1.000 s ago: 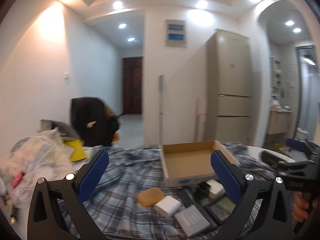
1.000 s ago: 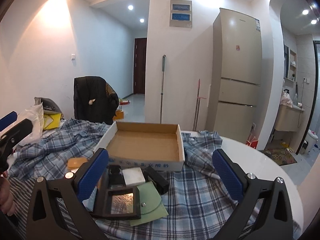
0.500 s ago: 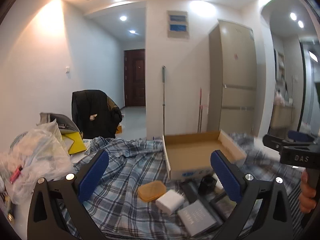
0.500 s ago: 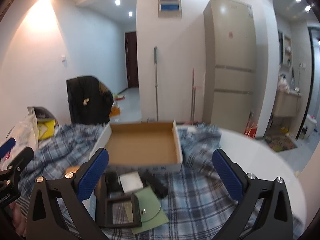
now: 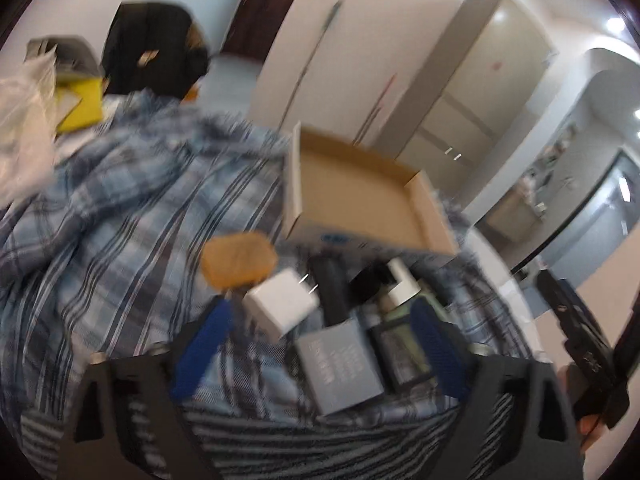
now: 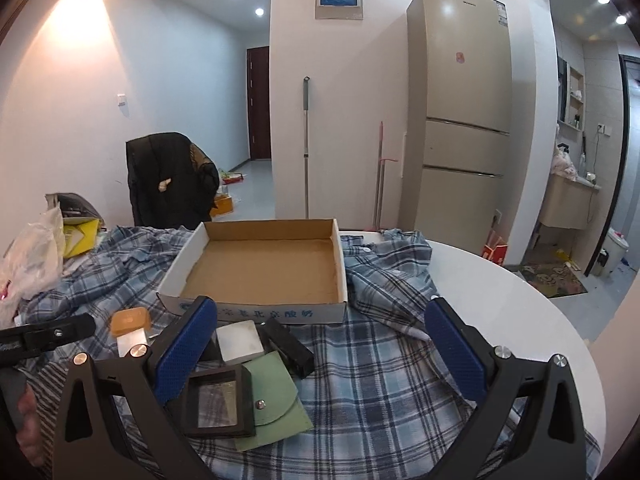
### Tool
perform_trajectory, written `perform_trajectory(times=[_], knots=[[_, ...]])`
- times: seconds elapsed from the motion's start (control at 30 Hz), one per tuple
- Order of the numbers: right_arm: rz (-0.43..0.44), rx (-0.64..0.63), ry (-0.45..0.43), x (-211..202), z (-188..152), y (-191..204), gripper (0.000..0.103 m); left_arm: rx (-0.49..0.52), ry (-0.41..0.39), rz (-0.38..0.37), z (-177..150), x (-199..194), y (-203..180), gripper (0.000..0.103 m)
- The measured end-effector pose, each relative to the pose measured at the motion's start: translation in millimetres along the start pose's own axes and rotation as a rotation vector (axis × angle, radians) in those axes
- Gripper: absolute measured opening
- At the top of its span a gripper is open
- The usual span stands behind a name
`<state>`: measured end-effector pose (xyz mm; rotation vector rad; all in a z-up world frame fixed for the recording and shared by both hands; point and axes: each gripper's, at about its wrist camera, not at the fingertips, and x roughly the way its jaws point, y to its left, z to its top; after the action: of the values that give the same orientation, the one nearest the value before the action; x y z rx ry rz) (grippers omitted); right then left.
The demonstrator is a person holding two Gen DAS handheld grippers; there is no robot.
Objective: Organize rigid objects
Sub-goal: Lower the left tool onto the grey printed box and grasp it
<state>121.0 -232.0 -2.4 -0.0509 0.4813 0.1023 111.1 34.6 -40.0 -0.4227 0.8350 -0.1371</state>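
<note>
An open, empty cardboard box sits on a plaid cloth. In front of it lie an orange case, a white charger, a grey box, a black bar, a white block, a black-framed mirror and a green pouch. My left gripper tilts down over the charger and grey box. Its jaws are closing and the pads touch nothing. My right gripper hangs open above the mirror, pouch and bar.
The plaid cloth covers a round white table whose edge curves at the right. A plastic bag and a yellow box lie far left. Behind stand a chair with a black jacket and a fridge.
My left gripper has dipped towards the objects and rolled, so the scene tilts; its pads stand closer together. The right gripper's view has shifted only slightly.
</note>
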Motion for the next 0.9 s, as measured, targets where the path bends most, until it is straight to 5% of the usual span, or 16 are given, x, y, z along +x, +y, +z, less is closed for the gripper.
perform_trajectory(times=[0.13, 0.4, 0.57, 0.7, 0.9], knots=[[-0.010, -0.014, -0.001, 2.0, -1.0, 1.3, 0.103, -0.022, 0.105, 0.015, -10.9, 12.9, -5.6, 0.083], [-0.040, -0.055, -0.007, 4.5, -5.2, 8.3, 0.103, -0.004, 0.186, 0.034, -26.3, 29.7, -28.1, 0.083], [-0.045, -0.080, -0.002, 6.5, -8.1, 13.8, 0.103, -0.021, 0.254, 0.056, -27.9, 48.1, -31.6, 0.066], [-0.056, -0.098, -0.007, 6.1, -9.4, 16.1, 0.103, -0.076, 0.296, 0.068, -30.9, 58.9, -21.7, 0.065], [-0.059, -0.107, -0.002, 6.1, -10.5, 17.9, 0.103, -0.035, 0.276, 0.093, -32.9, 63.4, -26.2, 0.053]])
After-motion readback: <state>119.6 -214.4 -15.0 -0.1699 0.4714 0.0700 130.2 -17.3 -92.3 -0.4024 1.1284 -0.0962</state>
